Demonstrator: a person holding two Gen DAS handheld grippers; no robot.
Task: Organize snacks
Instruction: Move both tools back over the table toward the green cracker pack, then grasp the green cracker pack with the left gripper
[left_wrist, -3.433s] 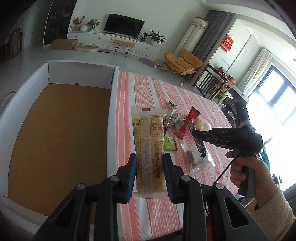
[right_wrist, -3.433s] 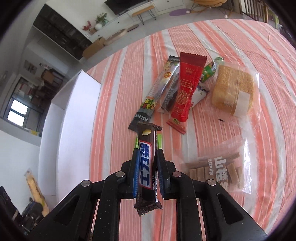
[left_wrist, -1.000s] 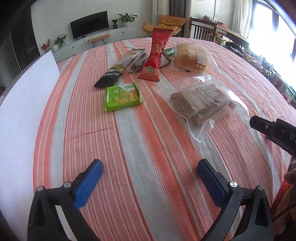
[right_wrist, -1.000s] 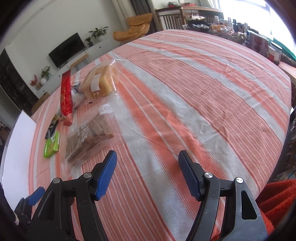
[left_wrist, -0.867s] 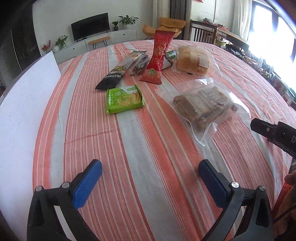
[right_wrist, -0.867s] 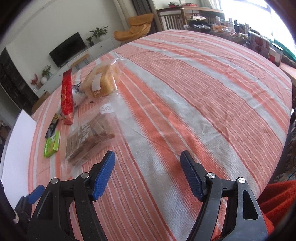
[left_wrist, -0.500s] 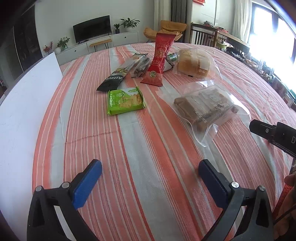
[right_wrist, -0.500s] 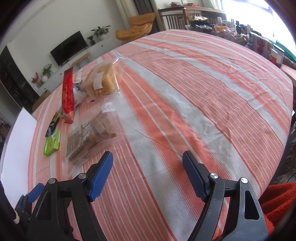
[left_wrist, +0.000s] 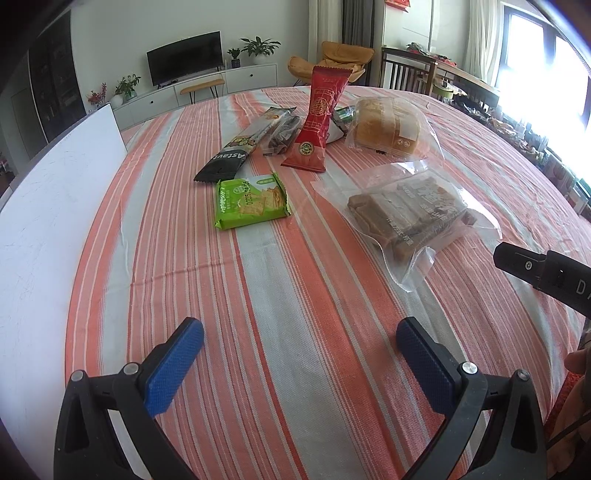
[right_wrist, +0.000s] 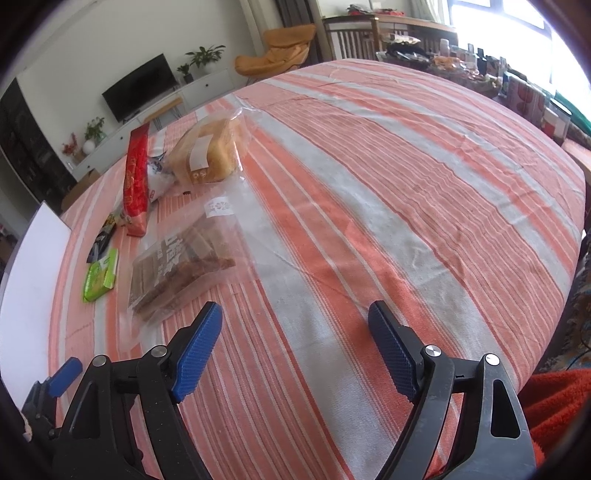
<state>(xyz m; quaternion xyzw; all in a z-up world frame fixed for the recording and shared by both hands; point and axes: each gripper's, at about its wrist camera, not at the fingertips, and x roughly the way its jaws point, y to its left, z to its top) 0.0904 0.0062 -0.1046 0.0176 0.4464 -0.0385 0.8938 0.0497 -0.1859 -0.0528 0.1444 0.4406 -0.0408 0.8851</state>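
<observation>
Several snacks lie on the striped tablecloth (left_wrist: 295, 280): a green cracker pack (left_wrist: 251, 203), a black bar wrapper (left_wrist: 236, 155), a tall red packet (left_wrist: 319, 118), bagged bread (left_wrist: 388, 129) and a clear bag of brown bars (left_wrist: 410, 214). My left gripper (left_wrist: 297, 332) hovers open over bare cloth short of them, holding nothing. My right gripper (right_wrist: 293, 317) is further right and its jaws are still opening, with nothing between them. The clear bag (right_wrist: 181, 266) lies just beyond its left finger. The bread (right_wrist: 207, 155), red packet (right_wrist: 136, 184) and green pack (right_wrist: 99, 275) are farther left.
A white box wall (left_wrist: 55, 221) runs along the table's left side, and it is also visible in the right wrist view (right_wrist: 33, 266). The right tool's black housing (left_wrist: 546, 275) juts in at the right. A wide stretch of cloth (right_wrist: 424, 184) spreads to the right; living-room furniture stands behind.
Both grippers held snacks earlier, the left a long pastry pack by the box and the right a chocolate bar. Now both are empty. Over the last second the right jaws spread wider.
</observation>
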